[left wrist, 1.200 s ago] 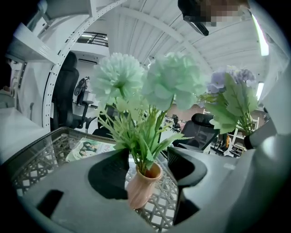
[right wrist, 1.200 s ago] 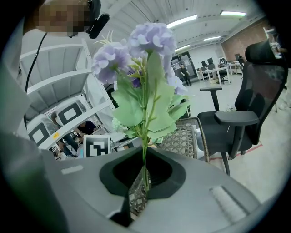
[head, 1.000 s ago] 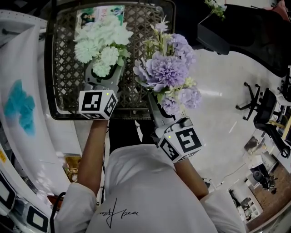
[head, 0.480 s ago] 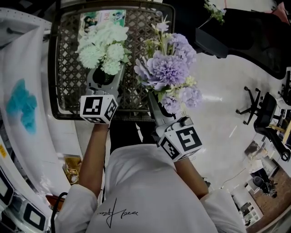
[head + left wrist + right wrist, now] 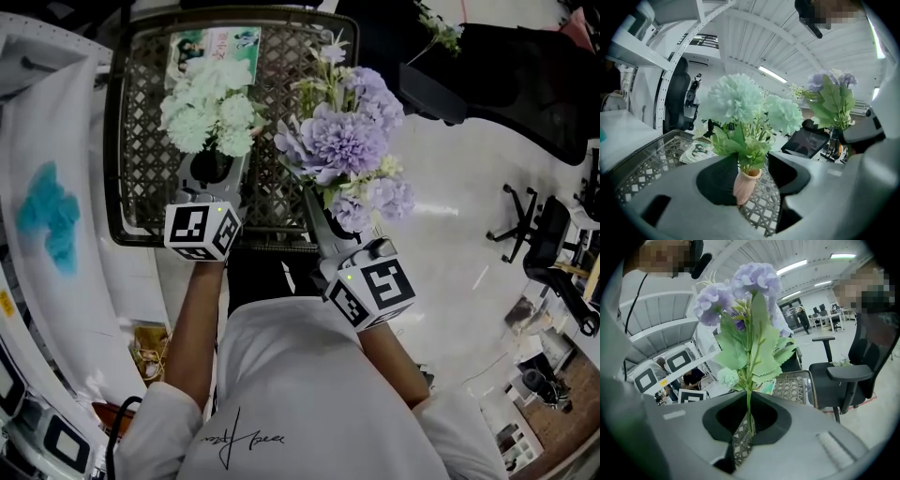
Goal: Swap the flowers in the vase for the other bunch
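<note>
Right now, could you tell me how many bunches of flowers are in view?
3: the pale green bunch stands in the vase on the wicker tray; the purple bunch is gripped by the right claw; a small sprig lies on the black chair.

You have a dark-rimmed lattice tabletop point(image 5: 141, 178) in front of you, with a printed leaflet point(image 5: 211, 45) lying flat near its far edge. On your left, a white surface carries a teal blotch point(image 5: 45, 216). On your right, a black office chair point(image 5: 548, 225) stands on the pale, glossy floor point(image 5: 450, 169). Low by your left side lies a brownish packet point(image 5: 150, 345), possibly snacks, though it's too small to be sure. A dark screen point(image 5: 808, 143) sits beyond the tabletop.
</note>
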The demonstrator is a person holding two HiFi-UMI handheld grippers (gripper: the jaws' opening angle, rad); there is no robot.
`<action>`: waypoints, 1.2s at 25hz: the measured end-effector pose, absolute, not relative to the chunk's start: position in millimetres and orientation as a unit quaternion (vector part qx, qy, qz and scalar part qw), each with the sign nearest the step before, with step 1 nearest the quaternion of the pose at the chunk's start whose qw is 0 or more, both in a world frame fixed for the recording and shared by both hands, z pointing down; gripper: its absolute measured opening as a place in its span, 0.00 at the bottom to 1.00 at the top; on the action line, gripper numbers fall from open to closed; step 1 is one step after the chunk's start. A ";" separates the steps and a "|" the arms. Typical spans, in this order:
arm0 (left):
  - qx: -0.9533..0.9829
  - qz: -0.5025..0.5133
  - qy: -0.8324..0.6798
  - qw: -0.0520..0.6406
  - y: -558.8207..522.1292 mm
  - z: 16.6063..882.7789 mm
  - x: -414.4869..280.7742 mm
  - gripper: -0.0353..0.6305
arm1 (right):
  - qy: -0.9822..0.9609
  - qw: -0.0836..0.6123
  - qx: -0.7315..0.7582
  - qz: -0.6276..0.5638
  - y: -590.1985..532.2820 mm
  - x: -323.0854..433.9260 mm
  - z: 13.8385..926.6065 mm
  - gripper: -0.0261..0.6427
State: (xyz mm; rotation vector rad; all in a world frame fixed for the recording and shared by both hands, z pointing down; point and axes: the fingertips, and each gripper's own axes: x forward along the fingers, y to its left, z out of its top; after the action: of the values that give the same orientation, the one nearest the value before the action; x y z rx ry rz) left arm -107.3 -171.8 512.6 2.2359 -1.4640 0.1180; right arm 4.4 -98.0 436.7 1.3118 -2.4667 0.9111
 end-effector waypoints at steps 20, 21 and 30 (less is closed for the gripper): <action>0.809 0.027 -0.540 0.231 -153.0 495.4 -108.2 0.31 | -0.844 0.086 0.442 0.292 -90.6 6.8 417.6 0.08; 0.809 0.026 -0.541 0.230 -151.9 493.8 -108.7 0.31 | -0.844 0.085 0.442 0.291 -90.0 6.7 416.4 0.08; 0.808 0.023 -0.546 0.221 -140.9 482.6 -109.9 0.29 | -0.851 0.077 0.438 0.279 -89.0 6.3 404.0 0.08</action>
State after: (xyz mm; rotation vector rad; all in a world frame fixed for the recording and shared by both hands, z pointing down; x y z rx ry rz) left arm -109.9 -140.9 482.6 2.2329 -1.5080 0.0624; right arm 6.3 -89.0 404.0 1.3133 -2.5487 0.8366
